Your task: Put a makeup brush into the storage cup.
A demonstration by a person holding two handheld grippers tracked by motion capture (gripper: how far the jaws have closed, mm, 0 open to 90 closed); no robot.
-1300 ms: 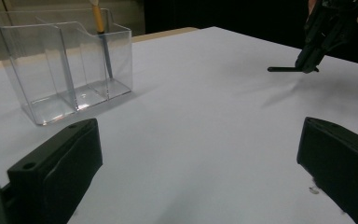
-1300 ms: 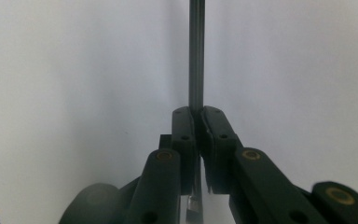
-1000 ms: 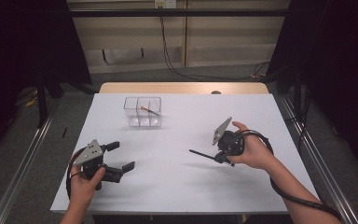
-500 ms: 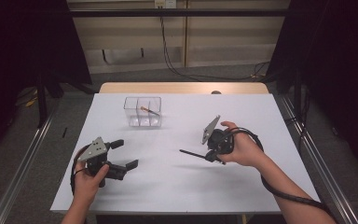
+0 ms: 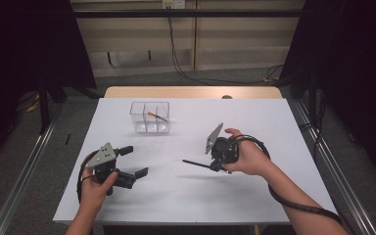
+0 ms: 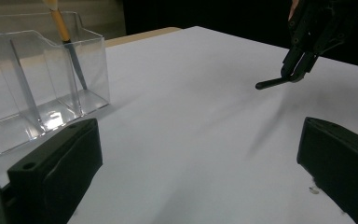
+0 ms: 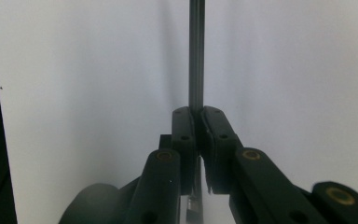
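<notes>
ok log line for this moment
right hand-held gripper: shut on black pen | left hand-held gripper: open | clear organizer: one pencil

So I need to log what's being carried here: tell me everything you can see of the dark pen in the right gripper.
The dark pen is a thin, straight, black stick, plastic by its look, with a rounded free end. The right gripper is shut on one end of it, the pads pressing from both sides. It sticks out nearly level above the white table, pointing toward the left gripper, and touches nothing else. Its clamped end is hidden between the jaws.
</notes>
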